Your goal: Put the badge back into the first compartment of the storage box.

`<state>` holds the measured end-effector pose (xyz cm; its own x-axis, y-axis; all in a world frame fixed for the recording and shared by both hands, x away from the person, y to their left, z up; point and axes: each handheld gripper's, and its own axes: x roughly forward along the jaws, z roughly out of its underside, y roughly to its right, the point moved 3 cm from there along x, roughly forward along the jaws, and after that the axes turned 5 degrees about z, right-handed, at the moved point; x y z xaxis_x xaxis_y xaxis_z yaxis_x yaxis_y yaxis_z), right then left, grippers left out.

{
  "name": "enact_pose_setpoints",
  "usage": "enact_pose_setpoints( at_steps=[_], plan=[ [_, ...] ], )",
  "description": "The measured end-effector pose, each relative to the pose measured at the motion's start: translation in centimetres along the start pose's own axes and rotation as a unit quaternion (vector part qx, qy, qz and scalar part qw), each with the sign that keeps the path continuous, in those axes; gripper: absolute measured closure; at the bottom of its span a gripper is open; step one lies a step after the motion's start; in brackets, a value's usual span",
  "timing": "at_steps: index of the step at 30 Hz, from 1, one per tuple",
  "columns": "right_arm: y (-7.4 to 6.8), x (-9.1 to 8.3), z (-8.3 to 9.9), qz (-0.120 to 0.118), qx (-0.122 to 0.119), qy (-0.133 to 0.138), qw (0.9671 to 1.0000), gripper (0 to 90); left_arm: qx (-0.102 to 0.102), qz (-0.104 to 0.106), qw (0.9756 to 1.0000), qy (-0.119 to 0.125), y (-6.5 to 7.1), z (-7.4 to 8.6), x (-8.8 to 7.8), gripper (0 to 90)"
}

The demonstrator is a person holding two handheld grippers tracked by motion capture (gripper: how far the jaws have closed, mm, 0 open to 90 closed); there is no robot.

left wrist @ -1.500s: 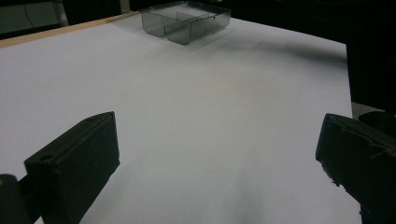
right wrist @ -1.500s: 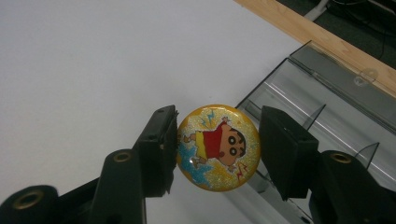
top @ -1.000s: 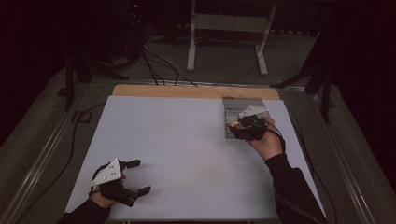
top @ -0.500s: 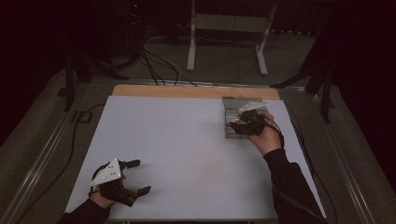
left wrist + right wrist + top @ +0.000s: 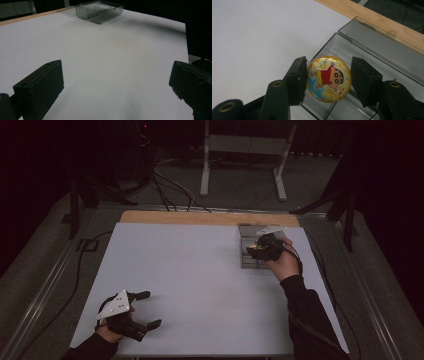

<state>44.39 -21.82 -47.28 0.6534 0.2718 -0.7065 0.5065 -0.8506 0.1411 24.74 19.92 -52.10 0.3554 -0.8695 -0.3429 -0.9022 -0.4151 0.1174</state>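
Dark floor and cables ring a white rectangular surface (image 5: 200, 285) with a wooden strip along its far edge. Toward the far right corner sits a smoky grey, clear plastic divided tray (image 5: 384, 52). The right gripper (image 5: 328, 80) has travelled a little further over that tray since a second ago, and it now hangs above one compartment. Its fingers (image 5: 298, 77) press on both sides of a round, glittery gold badge (image 5: 329, 78) printed with a cartoon child in a red shirt, so the badge is held in the air above the tray, not yet resting in it. By my judgement the carry is nearly over and lowering and release come next. The left gripper (image 5: 131, 312) rests near the surface's near left corner, fingers wide apart with nothing between them.
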Motion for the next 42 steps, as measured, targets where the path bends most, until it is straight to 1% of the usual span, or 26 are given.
enact_pose_setpoints(
  at_steps=[4, 5, 6, 8, 17, 20, 23, 28, 29, 32, 35, 36, 37, 42],
  plan=[
    [0.1, 0.5, -0.1, 0.001, 0.001, -0.004, 1.0, 47.7, 0.0, 0.0, 1.0, 0.0, 0.0, 0.0, 0.0, 0.3],
    [0.1, 0.9, -0.1, 0.001, 0.002, -0.008, 1.0, 47.7, 0.0, 0.0, 1.0, 0.0, 0.0, 0.0, 0.0, 0.3],
    [0.1, 0.9, -0.1, 0.001, 0.002, -0.008, 1.0, 47.7, 0.0, 0.0, 1.0, 0.0, 0.0, 0.0, 0.0, 0.3],
    [0.1, 1.4, -0.1, 0.001, 0.005, -0.012, 0.9999, 47.7, 0.001, 0.0, 1.0, -0.002, 0.0, 0.0, 0.0, 0.3],
    [0.8, 2.8, -0.2, 0.005, 0.022, -0.021, 0.9995, 47.7, 0.001, 0.0, 1.0, -0.002, 0.0, 0.0, 0.0, 0.3],
    [1.0, 3.3, -0.2, 0.007, 0.023, -0.025, 0.9994, 47.7, 0.001, 0.0, 1.0, -0.003, 0.0, 0.0, 0.0, 0.3],
    [1.2, 3.6, -0.3, 0.005, 0.034, -0.025, 0.9991, 47.7, 0.001, 0.0, 1.0, -0.002, 0.0, 0.1, 0.0, 0.3],
    [1.3, 3.9, -0.4, 0.006, 0.038, -0.023, 0.999, 47.6, 0.001, 0.0, 1.0, -0.003, 0.0, 0.1, 0.1, 0.3],
    [1.4, 4.2, -0.4, 0.007, 0.043, -0.022, 0.9988, 47.6, 0.001, 0.0, 1.0, -0.004, 0.0, 0.1, 0.1, 0.3],
    [1.5, 4.4, -0.4, 0.01, 0.048, -0.021, 0.9986, 47.6, 0.001, 0.0, 1.0, -0.004, 0.0, 0.1, 0.1, 0.3],
    [1.7, 4.6, -0.5, 0.007, 0.065, -0.018, 0.9977, 47.6, 0.001, -0.001, 1.0, -0.005, 0.0, 0.1, 0.1, 0.3],
    [1.7, 4.6, -0.5, 0.007, 0.065, -0.018, 0.9977, 47.6, 0.002, -0.001, 1.0, -0.006, 0.0, 0.1, 0.1, 0.3],
    [1.7, 4.7, -0.4, 0.005, 0.077, -0.013, 0.997, 47.6, 0.002, 0.0, 1.0, -0.005, 0.0, 0.1, 0.1, 0.3],
    [1.6, 5.0, -0.3, 0.01, 0.087, -0.018, 0.996, 47.6, 0.002, 0.0, 1.0, -0.005, 0.0, 0.1, 0.1, 0.3]
  ],
)
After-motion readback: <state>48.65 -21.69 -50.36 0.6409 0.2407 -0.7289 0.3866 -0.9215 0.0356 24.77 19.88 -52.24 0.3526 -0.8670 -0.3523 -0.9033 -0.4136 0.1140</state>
